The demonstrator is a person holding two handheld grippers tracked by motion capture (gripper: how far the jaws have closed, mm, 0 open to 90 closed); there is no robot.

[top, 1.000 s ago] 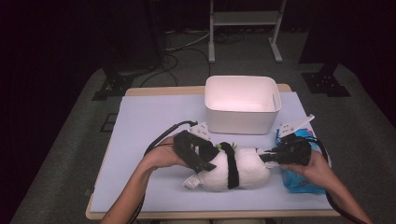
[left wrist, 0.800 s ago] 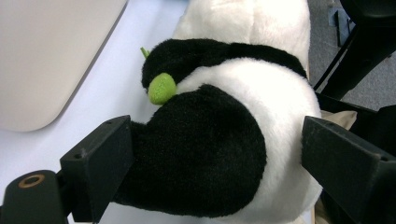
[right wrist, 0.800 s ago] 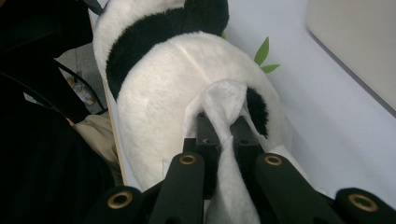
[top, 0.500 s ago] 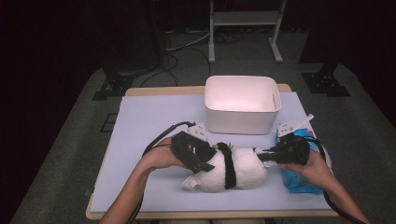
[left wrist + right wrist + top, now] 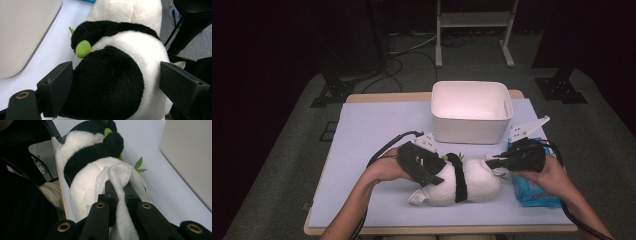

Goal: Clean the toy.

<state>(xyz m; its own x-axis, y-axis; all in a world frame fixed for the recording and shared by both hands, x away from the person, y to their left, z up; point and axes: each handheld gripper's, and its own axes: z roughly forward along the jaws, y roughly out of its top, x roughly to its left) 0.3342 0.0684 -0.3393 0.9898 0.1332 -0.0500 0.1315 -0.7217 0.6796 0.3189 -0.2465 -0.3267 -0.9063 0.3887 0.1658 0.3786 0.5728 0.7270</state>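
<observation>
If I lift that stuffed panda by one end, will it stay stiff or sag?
The plush panda will probably sag: its fur looks soft and stuffed. It seems light for its bulk. The left hand-held gripper straddles its wide body, so the fur may compress and slip.

**One Panda, One Bin, Two Grippers**

On the table: one plush panda (image 5: pixel 462 182), one white bin (image 5: pixel 469 112), one blue packet (image 5: pixel 534 192) and one white wipe (image 5: pixel 120 182). Two handheld grippers are counted, the left gripper (image 5: pixel 432 172) and the right gripper (image 5: pixel 492 162), each with two black jaws.
</observation>
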